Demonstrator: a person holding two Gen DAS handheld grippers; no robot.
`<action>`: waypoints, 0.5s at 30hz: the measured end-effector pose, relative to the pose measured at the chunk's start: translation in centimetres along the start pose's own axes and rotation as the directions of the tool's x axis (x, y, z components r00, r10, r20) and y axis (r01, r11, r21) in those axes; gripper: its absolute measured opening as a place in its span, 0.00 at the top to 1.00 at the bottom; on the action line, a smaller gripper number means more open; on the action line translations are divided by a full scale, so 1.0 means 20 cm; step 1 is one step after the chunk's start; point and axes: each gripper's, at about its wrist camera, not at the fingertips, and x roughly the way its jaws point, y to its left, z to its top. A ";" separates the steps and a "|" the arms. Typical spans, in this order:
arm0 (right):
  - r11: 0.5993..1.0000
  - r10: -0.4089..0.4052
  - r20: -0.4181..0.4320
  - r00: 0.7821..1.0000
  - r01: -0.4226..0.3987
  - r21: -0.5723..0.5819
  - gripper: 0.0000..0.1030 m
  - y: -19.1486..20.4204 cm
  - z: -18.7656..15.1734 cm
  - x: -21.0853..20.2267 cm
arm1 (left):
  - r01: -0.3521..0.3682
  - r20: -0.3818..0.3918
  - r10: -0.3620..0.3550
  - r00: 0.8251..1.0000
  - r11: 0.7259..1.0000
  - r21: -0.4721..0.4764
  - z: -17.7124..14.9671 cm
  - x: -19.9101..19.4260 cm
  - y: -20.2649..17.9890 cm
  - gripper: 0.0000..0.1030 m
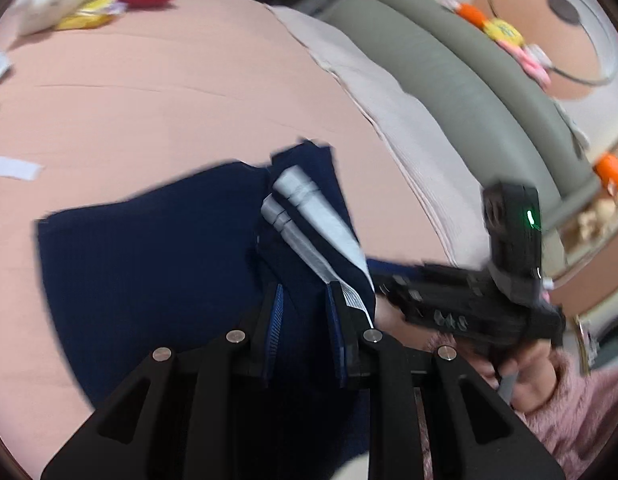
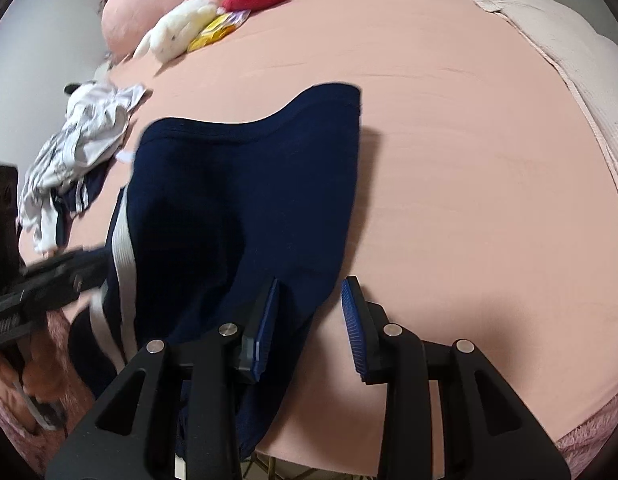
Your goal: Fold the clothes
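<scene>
Left wrist view: navy blue knit garment with silver-white side stripes [image 1: 157, 264] lies on the peach-pink bedsheet [image 1: 169, 100], spread out from the near edge of the sheet.
Left claw: left gripper [image 1: 305, 316] has its blue-padded fingers [image 1: 275, 320] straddling a bunched fold of navy cloth beside the stripes; the pads look pressed into it, so I call it clenched on the garment, though blur softens the contact.
Other tool in shot: right gripper [image 1: 461, 300] sits just beside the striped edge, on the far side from the left claw.
Right wrist view: same garment [image 2: 249, 184] runs away up the sheet [image 2: 469, 160], waistband end farthest.
Right claw: right gripper [image 2: 309, 320] is released, jaws spread, one pad on the cloth edge, the other over bare sheet.
Clutter: crumpled white-and-navy clothes pile [image 2: 81, 140] lies beside the garment.
Doing it well: keep the pinched fold taut, seat the right claw fully over the hem before closing, and carry both corners together so the stripes stay aligned.
</scene>
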 end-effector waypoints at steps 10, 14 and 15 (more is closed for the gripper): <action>1.000 0.019 -0.004 1.000 -0.019 0.023 0.65 -0.04 -0.02 0.00 | -0.091 -0.011 0.091 0.996 0.994 0.061 0.00 0.13 -0.05 0.55; 1.000 0.018 -0.014 1.000 -0.017 0.005 0.65 0.00 -0.03 0.06 | -0.161 0.044 0.160 0.986 0.986 0.032 0.03 0.09 -0.02 0.55; 1.000 0.015 -0.019 1.000 -0.015 0.001 0.64 0.00 -0.03 0.06 | -0.138 0.038 0.138 0.990 0.990 -0.006 0.04 0.08 0.02 0.55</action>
